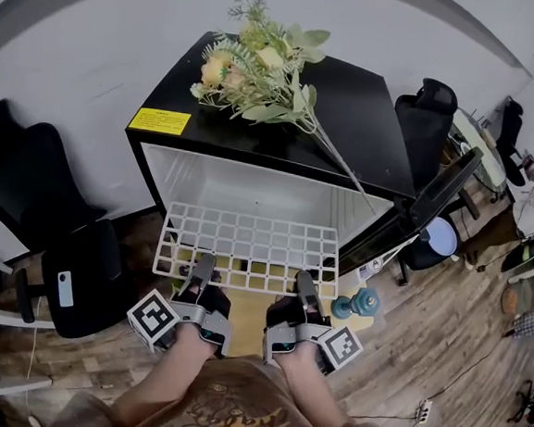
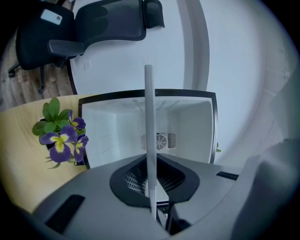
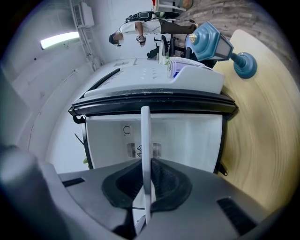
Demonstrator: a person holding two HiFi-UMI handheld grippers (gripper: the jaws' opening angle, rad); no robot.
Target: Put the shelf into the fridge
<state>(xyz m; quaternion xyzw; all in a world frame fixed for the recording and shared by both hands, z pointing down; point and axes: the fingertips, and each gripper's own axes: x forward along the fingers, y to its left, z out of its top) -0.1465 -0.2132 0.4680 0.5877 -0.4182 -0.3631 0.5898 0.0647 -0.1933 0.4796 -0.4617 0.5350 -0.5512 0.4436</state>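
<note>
A white wire shelf [image 1: 250, 248] hangs level in front of the open black mini fridge [image 1: 254, 146], its far edge at the fridge mouth. My left gripper [image 1: 202, 272] is shut on the shelf's near edge at the left, my right gripper [image 1: 304, 287] is shut on it at the right. In the left gripper view the shelf [image 2: 150, 136] shows edge-on as a thin white bar between the jaws, with the white fridge interior [image 2: 150, 126] behind. The right gripper view shows the same shelf edge [image 3: 145, 159] and the fridge cavity [image 3: 154, 136].
Artificial flowers [image 1: 261, 73] lie on the fridge top. The open fridge door [image 1: 435, 209] swings out at the right. A blue dumbbell [image 1: 357, 304] sits on a yellow mat [image 1: 249, 313] under the shelf. Black office chairs [image 1: 52, 226] stand left; another chair [image 1: 424, 119] stands right.
</note>
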